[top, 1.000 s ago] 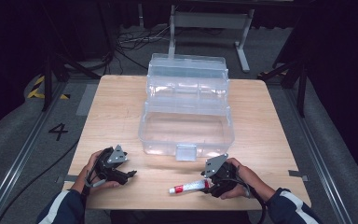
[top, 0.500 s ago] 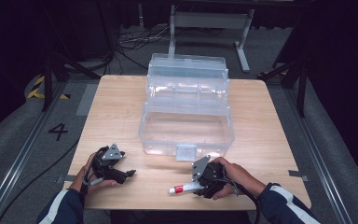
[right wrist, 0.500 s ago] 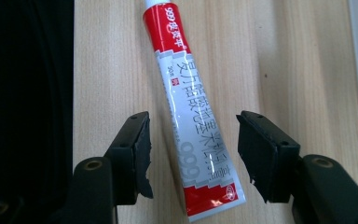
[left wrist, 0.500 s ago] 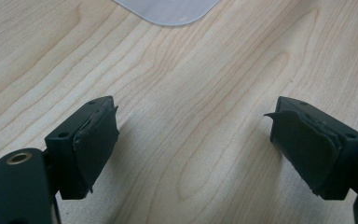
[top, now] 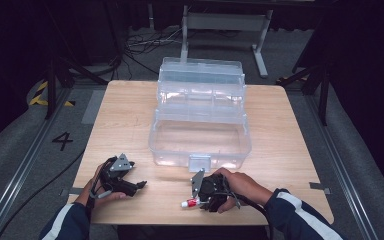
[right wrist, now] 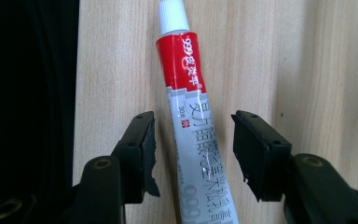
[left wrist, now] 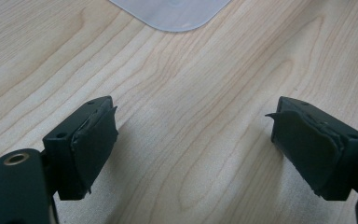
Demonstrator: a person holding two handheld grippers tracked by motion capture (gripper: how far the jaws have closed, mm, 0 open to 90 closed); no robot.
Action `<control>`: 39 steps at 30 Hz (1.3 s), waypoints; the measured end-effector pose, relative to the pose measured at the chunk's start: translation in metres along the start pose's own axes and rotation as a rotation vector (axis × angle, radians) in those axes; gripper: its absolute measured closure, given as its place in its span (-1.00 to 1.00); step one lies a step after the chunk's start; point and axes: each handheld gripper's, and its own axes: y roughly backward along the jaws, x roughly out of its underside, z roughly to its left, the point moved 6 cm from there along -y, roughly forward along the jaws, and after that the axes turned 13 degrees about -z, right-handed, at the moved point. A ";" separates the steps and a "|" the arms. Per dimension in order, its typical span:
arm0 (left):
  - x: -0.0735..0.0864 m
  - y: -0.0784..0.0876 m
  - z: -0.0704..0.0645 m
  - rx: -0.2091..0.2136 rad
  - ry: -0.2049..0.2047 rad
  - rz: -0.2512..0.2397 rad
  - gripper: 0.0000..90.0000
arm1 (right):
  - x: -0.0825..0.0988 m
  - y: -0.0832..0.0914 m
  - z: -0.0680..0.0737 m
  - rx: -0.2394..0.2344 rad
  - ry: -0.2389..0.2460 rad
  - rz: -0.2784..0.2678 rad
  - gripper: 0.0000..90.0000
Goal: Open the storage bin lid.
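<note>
Table evenly lit, surroundings dark; high view soft, gripper views sharp, shadows faint.

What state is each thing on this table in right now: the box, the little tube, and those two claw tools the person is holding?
Clear plastic box: lid open, tiers spread, bottom bin looks empty.
Tube: capped, lying flat on the table, between the right jaws.
Right gripper: jaws have just been closing around the tube, pads not yet touching it.
Left gripper: jaws wide open over bare wood, holding nothing.
</note>
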 end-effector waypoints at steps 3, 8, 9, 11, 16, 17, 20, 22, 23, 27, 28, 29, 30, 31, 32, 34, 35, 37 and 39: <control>0.000 0.000 0.000 0.000 0.000 0.001 -0.68 | -0.002 -0.003 0.000 -0.006 0.008 0.033 0.12; 0.000 0.000 0.000 -0.001 0.000 0.002 -0.68 | -0.004 -0.008 -0.003 -0.014 0.015 0.058 0.15; 0.000 0.000 0.000 0.000 0.000 0.002 -0.68 | -0.005 -0.009 -0.004 -0.017 0.020 0.058 0.15; 0.000 0.000 0.000 -0.001 0.000 0.001 -0.68 | -0.008 -0.010 -0.004 -0.023 0.023 0.064 0.16; 0.000 0.000 0.000 -0.001 0.000 0.000 -0.68 | -0.013 -0.013 -0.003 -0.047 0.026 0.077 0.25; 0.000 0.000 0.000 0.001 0.004 0.000 -0.68 | -0.014 -0.013 -0.003 -0.060 0.022 0.076 0.32; 0.000 0.000 0.000 0.001 0.003 0.000 -0.68 | -0.015 -0.014 -0.004 -0.061 0.018 0.075 0.41; 0.000 0.000 0.000 0.001 0.003 0.000 -0.68 | -0.016 -0.013 -0.004 -0.065 0.021 0.083 0.49; 0.000 0.000 0.000 -0.001 0.000 0.000 -0.68 | -0.016 -0.013 -0.004 -0.065 0.021 0.083 0.49; 0.000 0.000 0.000 0.002 0.004 0.000 -0.68 | -0.016 -0.013 -0.004 -0.066 0.016 0.075 0.57; 0.000 0.000 0.000 0.000 0.000 0.000 -0.68 | -0.016 -0.013 -0.004 -0.065 0.012 0.071 0.57; 0.000 0.000 0.000 0.001 0.003 0.000 -0.68 | -0.015 -0.013 -0.004 -0.065 0.011 0.068 0.58; 0.000 0.000 0.000 -0.001 0.000 0.000 -0.68 | -0.015 -0.013 -0.004 -0.062 0.008 0.062 0.58; 0.000 0.000 0.000 -0.001 0.000 0.000 -0.68 | -0.015 -0.013 -0.004 -0.062 0.009 0.061 0.58; 0.000 0.000 0.000 0.000 0.000 0.000 -0.68 | -0.014 -0.012 -0.004 -0.059 0.006 0.061 0.58; 0.000 0.000 0.000 -0.001 0.000 0.000 -0.68 | -0.013 -0.011 -0.004 -0.059 0.006 0.061 0.58; 0.000 0.000 0.000 -0.001 0.000 0.001 -0.68 | -0.012 -0.011 -0.004 -0.057 0.006 0.062 0.58; 0.000 0.000 0.000 -0.001 0.000 0.002 -0.68 | -0.010 -0.010 -0.003 -0.056 0.003 0.059 0.58; 0.000 0.000 0.000 -0.001 0.000 0.000 -0.68 | -0.009 -0.010 -0.002 -0.059 0.000 0.053 0.58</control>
